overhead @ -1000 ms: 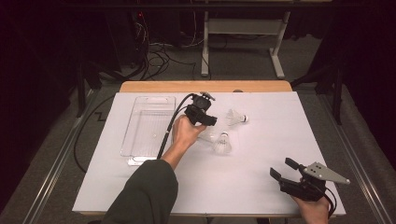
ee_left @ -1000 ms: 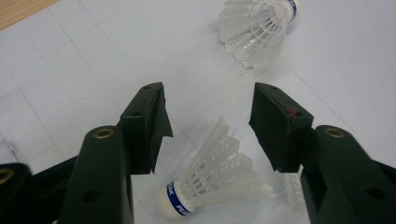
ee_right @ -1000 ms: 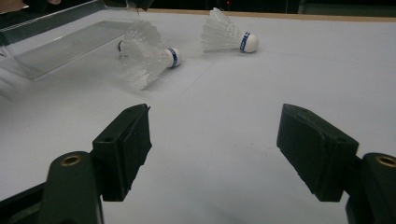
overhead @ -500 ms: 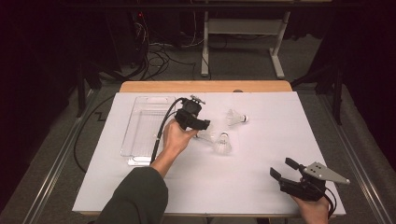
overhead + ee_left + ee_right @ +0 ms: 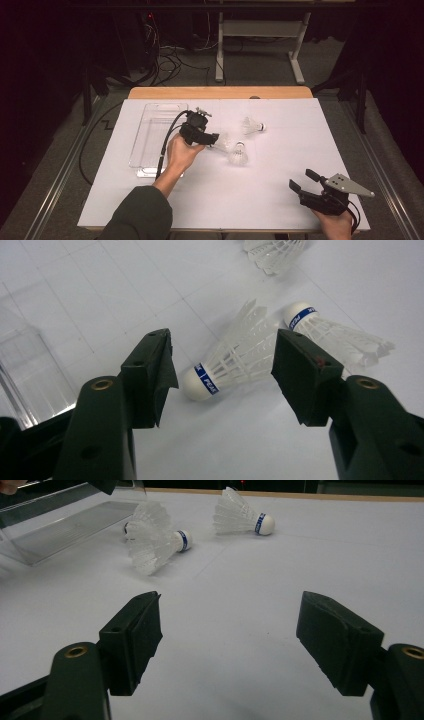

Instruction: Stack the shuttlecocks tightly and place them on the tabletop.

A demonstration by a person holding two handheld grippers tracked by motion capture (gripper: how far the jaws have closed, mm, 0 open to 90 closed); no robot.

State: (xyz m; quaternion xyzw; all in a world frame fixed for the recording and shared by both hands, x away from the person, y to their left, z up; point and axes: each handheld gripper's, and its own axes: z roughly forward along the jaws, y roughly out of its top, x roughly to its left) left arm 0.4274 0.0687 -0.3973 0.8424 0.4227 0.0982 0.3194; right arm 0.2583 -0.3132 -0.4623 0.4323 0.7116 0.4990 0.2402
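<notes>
Three white shuttlecocks with blue-banded cork tips lie on the white table sheet (image 5: 280, 210). My left gripper (image 5: 212, 140) is at the centre left, tilted down toward the nearest shuttlecock (image 5: 223, 141). In the left gripper view that shuttlecock (image 5: 225, 367) lies on the sheet between the open jaws, cork toward the camera, and the pads are clear of it. The jaws of the left gripper (image 5: 222, 340) have just been opening. A second shuttlecock (image 5: 238, 154) lies beside it, and a third (image 5: 252, 126) farther back. My right gripper (image 5: 302, 179) rests open at the front right, with nothing between its jaws.
A clear plastic tray (image 5: 155, 137) lies left of my left hand, and its cable trails over the tray. The right gripper view shows the tray (image 5: 65, 525) at far left, with two shuttlecocks (image 5: 155, 542) (image 5: 242, 517) ahead. A bare wooden table edge (image 5: 220, 93) runs along the back.
My left hand and gripper have moved left toward the clear tray and slightly nearer the front. The right gripper has stayed where it was.
</notes>
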